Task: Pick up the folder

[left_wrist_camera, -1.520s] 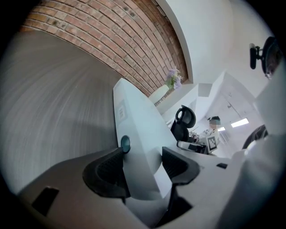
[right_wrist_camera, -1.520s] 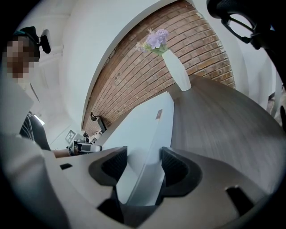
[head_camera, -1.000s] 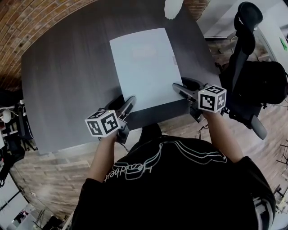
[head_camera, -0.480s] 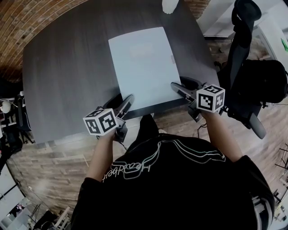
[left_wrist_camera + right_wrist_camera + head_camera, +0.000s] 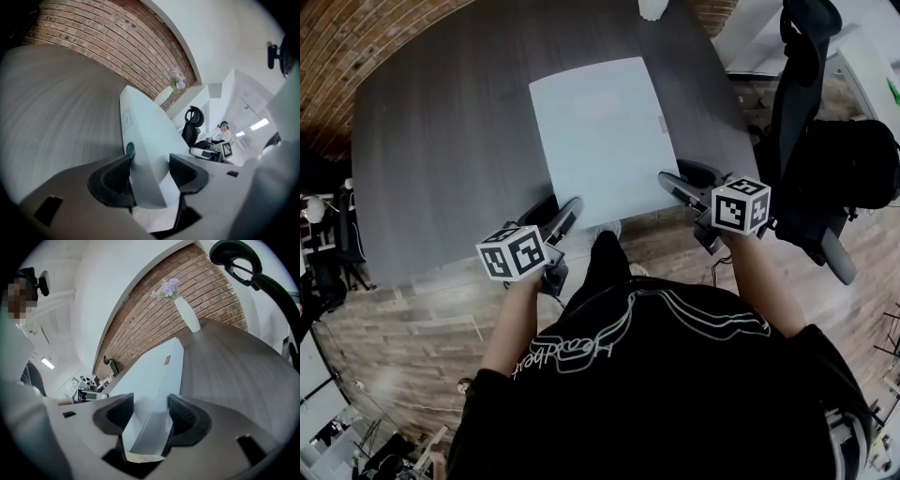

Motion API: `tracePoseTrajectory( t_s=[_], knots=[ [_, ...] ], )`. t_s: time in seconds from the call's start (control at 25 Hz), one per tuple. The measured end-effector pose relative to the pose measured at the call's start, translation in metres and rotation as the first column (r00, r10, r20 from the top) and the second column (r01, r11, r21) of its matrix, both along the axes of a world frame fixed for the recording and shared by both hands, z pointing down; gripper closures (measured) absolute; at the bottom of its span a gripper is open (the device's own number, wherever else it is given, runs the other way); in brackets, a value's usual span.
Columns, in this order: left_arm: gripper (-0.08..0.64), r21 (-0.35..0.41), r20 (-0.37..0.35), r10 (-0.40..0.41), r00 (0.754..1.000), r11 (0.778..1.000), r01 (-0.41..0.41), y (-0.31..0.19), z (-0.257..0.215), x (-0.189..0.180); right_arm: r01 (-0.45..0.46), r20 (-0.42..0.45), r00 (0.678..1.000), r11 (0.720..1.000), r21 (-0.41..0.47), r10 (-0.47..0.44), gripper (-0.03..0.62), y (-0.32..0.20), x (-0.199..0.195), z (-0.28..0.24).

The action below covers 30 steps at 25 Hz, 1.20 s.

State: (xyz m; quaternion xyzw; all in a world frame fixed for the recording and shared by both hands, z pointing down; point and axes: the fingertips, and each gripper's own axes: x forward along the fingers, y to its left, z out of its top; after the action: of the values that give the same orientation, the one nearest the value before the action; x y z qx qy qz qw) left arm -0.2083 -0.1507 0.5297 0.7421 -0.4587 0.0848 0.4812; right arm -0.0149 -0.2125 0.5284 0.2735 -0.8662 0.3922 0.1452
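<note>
Office-type workspace. Red brick wall [image 5: 342,52] at 10 o'clock, black swivel office chair [image 5: 853,173] at 2 o'clock, dark grey wood-grain table [image 5: 441,159], wood-plank floor [image 5: 403,323] at 7 o'clock.

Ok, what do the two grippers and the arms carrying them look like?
The left gripper and right gripper match: grey moulded bodies, each with two curved fingers lined with dark ribbed pads. Each carries a white cube printed with black square markers. The person wears a black short-sleeved shirt with white line lettering.
</note>
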Motion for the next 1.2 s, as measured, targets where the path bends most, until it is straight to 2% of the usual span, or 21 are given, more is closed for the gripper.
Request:
tracePoseTrajectory(
  t_s=[1.2],
  knots=[
    [0.305,-0.002,0.008,-0.059,0.998,0.998,0.059,0.073,-0.003,0.027,0.034,-0.002,0.999,0.999,-0.011,-0.034,0.371,0.071,0.027,-0.002]
  ],
)
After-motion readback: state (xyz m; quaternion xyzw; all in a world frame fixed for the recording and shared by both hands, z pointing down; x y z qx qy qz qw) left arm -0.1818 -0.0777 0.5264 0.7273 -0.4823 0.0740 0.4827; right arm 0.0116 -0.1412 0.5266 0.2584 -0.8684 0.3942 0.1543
